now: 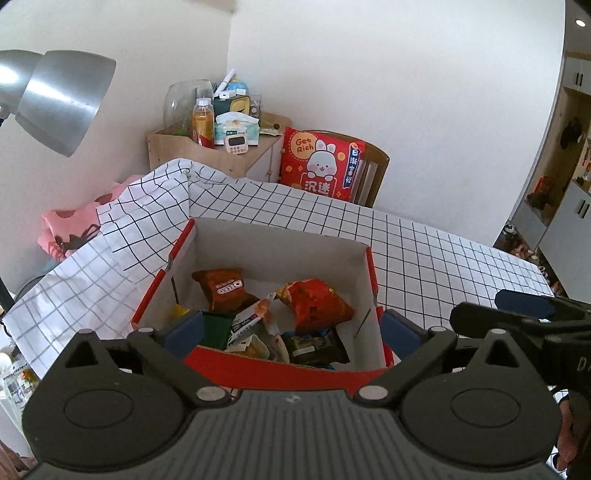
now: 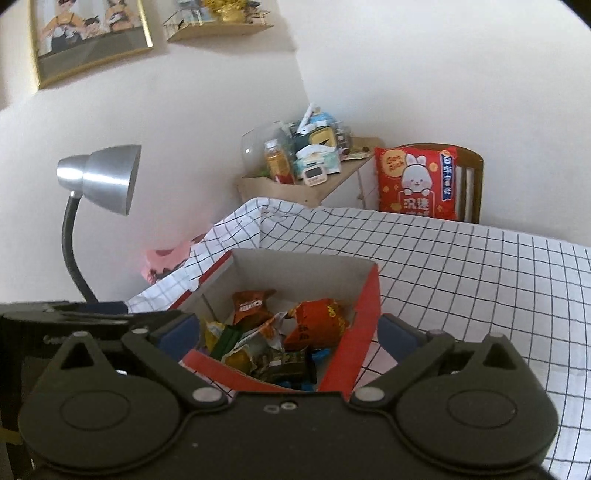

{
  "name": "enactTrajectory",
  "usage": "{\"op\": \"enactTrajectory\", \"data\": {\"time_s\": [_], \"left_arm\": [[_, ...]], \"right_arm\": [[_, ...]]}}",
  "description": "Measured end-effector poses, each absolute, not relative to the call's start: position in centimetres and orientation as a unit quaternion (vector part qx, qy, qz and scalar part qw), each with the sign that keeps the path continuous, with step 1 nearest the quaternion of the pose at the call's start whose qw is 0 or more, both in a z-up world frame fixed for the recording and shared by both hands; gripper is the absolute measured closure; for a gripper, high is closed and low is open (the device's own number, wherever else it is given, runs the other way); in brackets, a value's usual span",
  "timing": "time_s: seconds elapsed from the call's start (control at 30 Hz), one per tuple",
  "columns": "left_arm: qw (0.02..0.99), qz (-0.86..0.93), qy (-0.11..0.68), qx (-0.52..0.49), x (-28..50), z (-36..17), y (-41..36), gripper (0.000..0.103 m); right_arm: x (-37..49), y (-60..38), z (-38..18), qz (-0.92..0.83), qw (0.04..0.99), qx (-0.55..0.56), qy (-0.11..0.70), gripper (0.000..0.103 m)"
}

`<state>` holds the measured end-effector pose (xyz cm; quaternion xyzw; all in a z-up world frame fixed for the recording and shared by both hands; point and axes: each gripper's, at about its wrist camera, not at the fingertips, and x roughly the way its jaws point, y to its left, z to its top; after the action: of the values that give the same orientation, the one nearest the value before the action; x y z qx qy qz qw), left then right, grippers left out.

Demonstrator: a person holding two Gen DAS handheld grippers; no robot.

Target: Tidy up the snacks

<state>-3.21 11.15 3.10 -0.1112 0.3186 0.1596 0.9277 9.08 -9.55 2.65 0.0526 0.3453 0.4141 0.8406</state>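
The box (image 1: 371, 275) is red outside, white inside. The cloth (image 1: 424, 251) is white with a thin black grid. At upper left, the lamp (image 1: 62, 99) is silver. The cushion (image 1: 319, 164) is red.

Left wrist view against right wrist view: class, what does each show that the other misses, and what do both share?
Only the left wrist view shows the grey cupboard doors at the right edge. Only the right wrist view shows the gold-framed picture and the wall shelf. Both share the red cardboard box of snack packets, the grid-patterned tablecloth, the silver desk lamp and the red rabbit cushion.
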Motion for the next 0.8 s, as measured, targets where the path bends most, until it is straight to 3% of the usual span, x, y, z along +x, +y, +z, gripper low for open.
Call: {"op": "enactTrajectory", "data": {"time_s": [0.8], "left_arm": [[0.926, 0.174, 0.318, -0.105, -3.4, 3.4, 10.4, 0.001]], "right_arm": [[7.2, -10.2, 2.4, 0.37, 0.865, 0.056, 0.333, 0.0]]}}
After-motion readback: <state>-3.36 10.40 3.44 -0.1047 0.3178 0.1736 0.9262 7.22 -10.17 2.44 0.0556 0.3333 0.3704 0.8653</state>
